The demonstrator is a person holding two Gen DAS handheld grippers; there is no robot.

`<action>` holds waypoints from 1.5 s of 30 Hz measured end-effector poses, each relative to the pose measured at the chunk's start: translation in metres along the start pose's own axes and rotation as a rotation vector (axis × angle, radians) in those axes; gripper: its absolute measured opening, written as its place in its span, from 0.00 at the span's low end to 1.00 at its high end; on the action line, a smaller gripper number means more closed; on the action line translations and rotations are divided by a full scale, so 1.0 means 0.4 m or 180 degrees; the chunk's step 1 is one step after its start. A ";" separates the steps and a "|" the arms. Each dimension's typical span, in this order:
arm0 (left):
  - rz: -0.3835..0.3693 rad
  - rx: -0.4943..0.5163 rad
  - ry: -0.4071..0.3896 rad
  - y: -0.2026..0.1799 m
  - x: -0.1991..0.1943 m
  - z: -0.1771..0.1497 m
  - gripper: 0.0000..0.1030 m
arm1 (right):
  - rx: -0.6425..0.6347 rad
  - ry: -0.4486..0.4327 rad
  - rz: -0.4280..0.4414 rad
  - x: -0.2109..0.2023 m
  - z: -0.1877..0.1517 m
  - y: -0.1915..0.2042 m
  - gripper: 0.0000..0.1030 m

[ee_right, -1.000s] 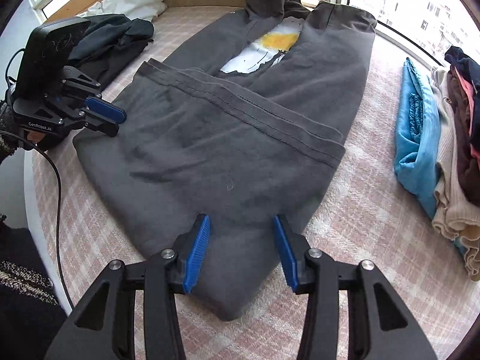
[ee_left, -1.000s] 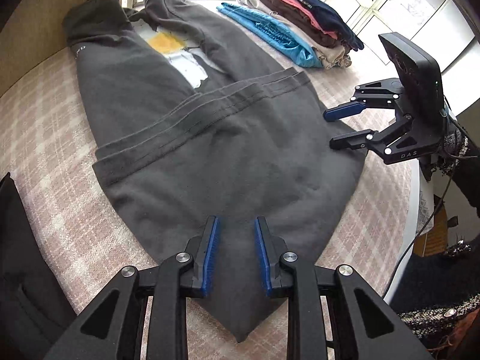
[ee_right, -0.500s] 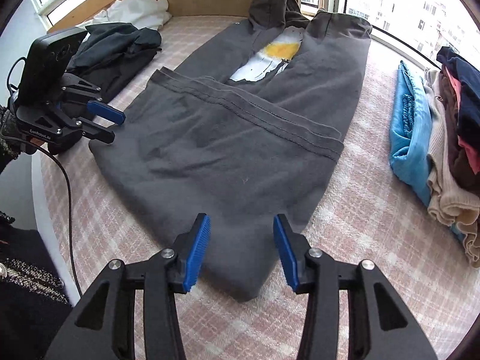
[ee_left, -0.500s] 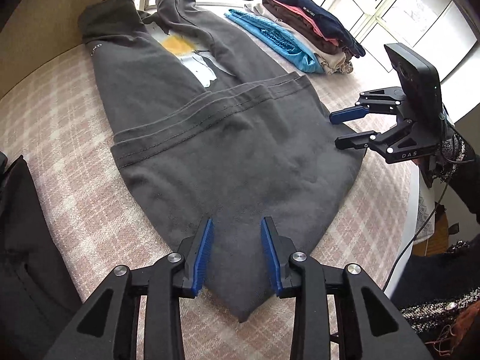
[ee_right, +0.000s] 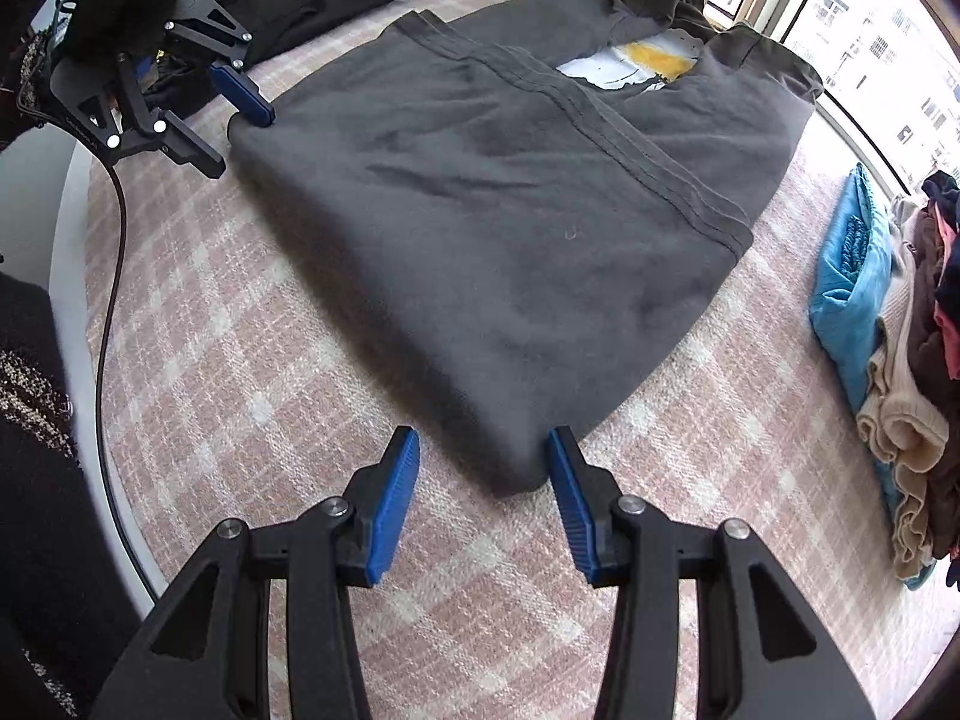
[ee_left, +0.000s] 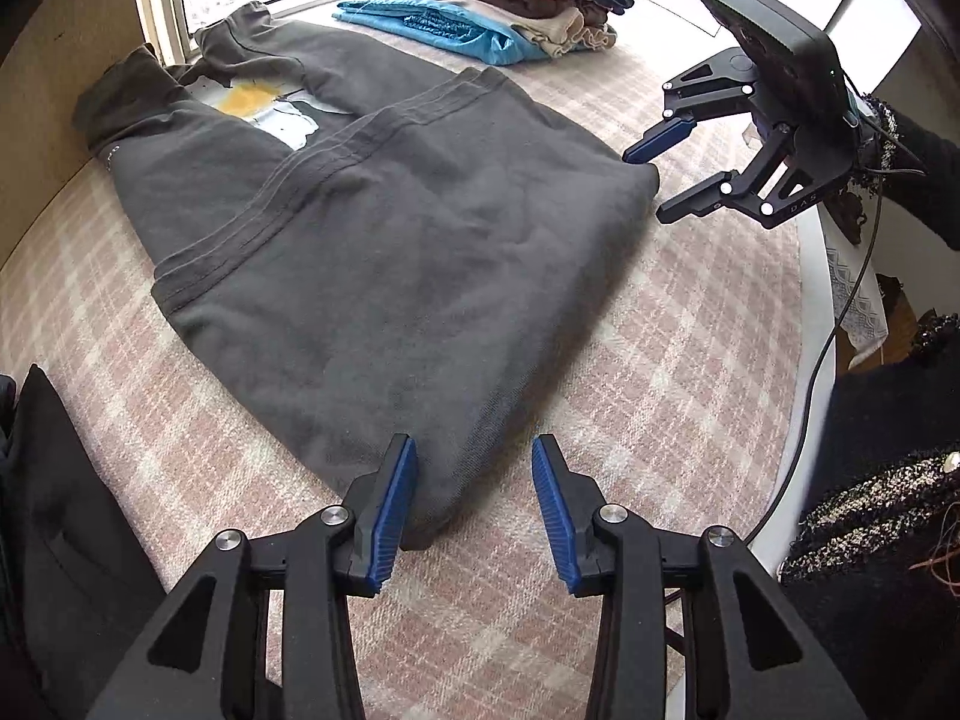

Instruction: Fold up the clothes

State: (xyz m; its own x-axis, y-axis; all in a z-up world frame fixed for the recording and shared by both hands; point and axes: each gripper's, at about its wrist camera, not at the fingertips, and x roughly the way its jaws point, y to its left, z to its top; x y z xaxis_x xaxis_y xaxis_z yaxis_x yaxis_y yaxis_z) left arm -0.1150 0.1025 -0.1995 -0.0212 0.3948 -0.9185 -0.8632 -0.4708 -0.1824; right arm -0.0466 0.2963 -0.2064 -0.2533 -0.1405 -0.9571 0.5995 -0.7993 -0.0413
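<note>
Dark grey cotton sweatshirt (ee_left: 384, 228), bottom half folded up over the printed chest, lies flat on the pink plaid tabletop (ee_left: 660, 372). Fold edge runs crosswise between the grippers. Left gripper (ee_left: 474, 504) jaws are opening, near-left corner lying loose between them. Right gripper (ee_right: 486, 498) jaws spread, near-right corner between, not pinched. Long axis runs away toward the window.

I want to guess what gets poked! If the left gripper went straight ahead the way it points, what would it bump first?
Most likely the near folded corner of the grey sweatshirt, which lies between the opening jaws of the left gripper, unpinched. Depth is hard to judge; it might meet the pink plaid cover just beside it.
</note>
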 end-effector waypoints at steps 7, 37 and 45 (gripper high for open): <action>-0.0066 -0.0065 -0.0069 0.015 -0.020 0.021 0.41 | 0.0359 -0.0273 0.0195 -0.082 0.051 -0.066 0.43; 0.1214 0.0295 -0.0880 0.556 -0.139 0.547 0.47 | 0.1474 -0.0489 -0.0088 0.071 0.631 -0.856 0.43; 0.1113 0.0379 -0.0850 0.608 -0.105 0.575 0.47 | 0.1440 -0.0380 0.0087 0.153 0.697 -0.901 0.43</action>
State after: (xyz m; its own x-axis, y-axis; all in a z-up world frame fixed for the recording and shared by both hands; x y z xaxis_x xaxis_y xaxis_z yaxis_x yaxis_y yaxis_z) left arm -0.4402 0.1527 -0.1245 -0.4375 0.4253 -0.7923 -0.8328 -0.5241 0.1786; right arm -0.4899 0.4128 -0.1700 -0.3435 -0.2102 -0.9153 0.2228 -0.9650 0.1380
